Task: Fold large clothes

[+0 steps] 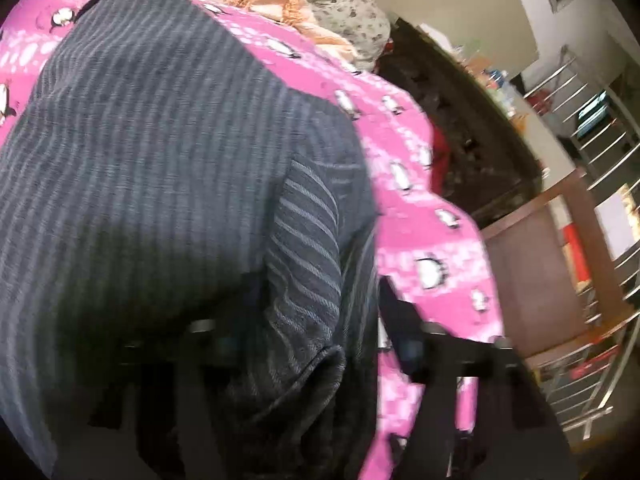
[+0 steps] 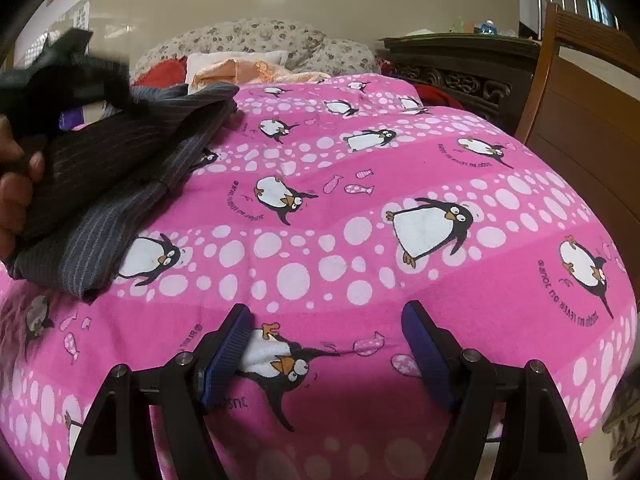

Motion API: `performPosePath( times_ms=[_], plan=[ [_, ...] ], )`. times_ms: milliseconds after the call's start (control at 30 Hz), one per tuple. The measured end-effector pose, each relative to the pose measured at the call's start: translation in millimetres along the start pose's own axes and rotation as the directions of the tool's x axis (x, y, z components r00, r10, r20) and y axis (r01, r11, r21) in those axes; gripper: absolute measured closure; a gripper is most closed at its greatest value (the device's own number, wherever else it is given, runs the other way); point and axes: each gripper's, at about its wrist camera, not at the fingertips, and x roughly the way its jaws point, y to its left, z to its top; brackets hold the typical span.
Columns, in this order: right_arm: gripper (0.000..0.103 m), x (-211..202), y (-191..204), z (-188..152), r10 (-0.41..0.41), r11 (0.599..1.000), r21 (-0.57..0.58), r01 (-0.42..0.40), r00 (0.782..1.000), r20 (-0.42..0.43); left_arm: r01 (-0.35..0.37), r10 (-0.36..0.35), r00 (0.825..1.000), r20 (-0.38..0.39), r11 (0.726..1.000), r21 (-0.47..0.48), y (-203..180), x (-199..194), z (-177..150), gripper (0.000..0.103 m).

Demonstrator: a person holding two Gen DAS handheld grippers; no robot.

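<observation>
Striped garment (image 2: 100, 184) up-left of the wide-open, empty right claw (image 2: 326, 344), long axis running away toward the pillows, nearer the left claw (image 1: 312, 344), grip hidden by cloth.

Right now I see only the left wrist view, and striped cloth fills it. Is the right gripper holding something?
Observer: No. The right gripper is open, with only the pink penguin blanket under it.
Operator: Where does the striped garment lie from there?
Observer: The striped garment is bunched at the blanket's left side, and its lower edge rests on the blanket.
Operator: Is somebody near it?
Observer: A hand shows at the left edge of the picture, beside the garment's upper part.
</observation>
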Motion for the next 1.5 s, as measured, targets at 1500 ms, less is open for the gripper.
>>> performPosePath(
  times_ms=[1500],
  plan=[
    [0.046, -33, 133, 114, 0.338, 0.932, -0.14, -0.334, 0.941, 0.01, -0.273, 0.221, 0.956, 0.191, 0.911, 0.308, 67, -137, -89, 0.054]
  ],
)
